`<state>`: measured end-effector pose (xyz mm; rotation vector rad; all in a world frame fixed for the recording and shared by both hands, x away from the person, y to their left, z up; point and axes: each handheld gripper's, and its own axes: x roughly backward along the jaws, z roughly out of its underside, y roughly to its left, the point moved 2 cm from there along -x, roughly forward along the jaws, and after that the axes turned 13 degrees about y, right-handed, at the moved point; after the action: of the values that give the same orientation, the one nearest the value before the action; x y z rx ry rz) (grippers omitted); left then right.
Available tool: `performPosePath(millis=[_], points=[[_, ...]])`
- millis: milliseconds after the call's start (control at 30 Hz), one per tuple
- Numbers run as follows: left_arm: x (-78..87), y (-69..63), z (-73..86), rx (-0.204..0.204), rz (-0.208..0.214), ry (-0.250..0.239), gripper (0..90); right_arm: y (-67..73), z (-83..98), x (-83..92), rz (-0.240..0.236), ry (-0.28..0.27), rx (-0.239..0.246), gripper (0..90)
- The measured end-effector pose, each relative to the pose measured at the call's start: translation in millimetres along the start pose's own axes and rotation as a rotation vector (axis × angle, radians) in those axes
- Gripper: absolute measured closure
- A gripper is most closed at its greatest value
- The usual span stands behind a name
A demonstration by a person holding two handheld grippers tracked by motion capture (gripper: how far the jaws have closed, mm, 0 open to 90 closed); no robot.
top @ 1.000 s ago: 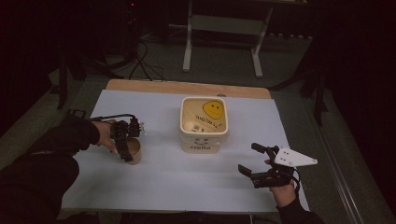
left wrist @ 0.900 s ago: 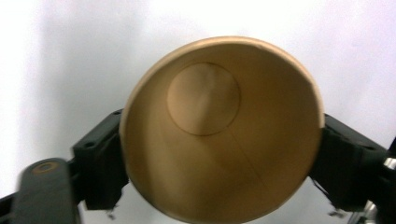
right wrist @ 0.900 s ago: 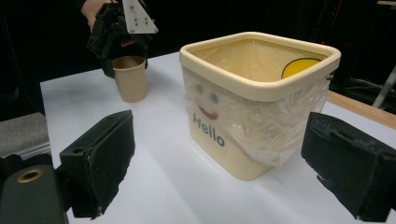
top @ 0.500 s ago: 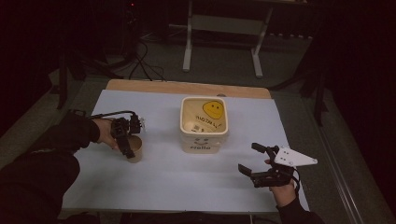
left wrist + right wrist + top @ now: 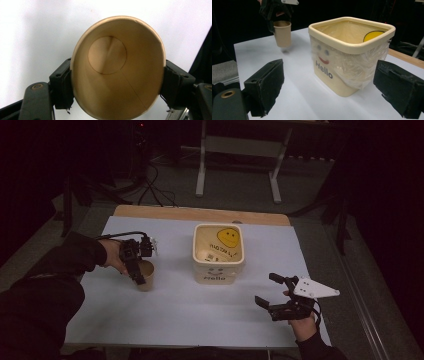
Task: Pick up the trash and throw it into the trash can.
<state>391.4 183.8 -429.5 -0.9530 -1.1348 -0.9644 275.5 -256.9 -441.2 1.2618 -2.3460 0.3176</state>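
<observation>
The left gripper (image 5: 140, 270) is clamped on a tan paper cup (image 5: 145, 274), one black jaw pressed against each side of its rim; the cup (image 5: 117, 67) is empty and hangs upright just above the white table (image 5: 175, 310), left of centre. Near its right, at the table's middle, stands a cream square plastic tub (image 5: 219, 251) lined with clear film, printed "Hello" with a smiley face. Well apart, near the table's front right corner, the right gripper (image 5: 267, 292) hovers with its jaws spread wide, holding nothing, facing the tub (image 5: 352, 52).
</observation>
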Motion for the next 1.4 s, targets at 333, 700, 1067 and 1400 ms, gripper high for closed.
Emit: performPosePath(millis=[333,700,1067,1400], points=[[31.6,0.4,-7.9,-0.006,-0.025,-0.026,26.2,0.3,0.3,-1.3,0.001,0.004,0.001,9.6],[62.7,0.3,-15.3,-0.025,-0.04,-0.043,26.2,0.2,0.6,-1.6,0.0,0.005,0.001,9.6],[89.5,-0.7,-22.6,-0.049,-0.077,-0.054,26.9,0.0,1.0,-2.2,-0.003,0.01,0.002,9.6],[112.5,-0.5,-31.7,-0.061,-0.087,-0.061,26.8,-0.3,1.2,-2.6,-0.004,0.01,0.002,9.6]])
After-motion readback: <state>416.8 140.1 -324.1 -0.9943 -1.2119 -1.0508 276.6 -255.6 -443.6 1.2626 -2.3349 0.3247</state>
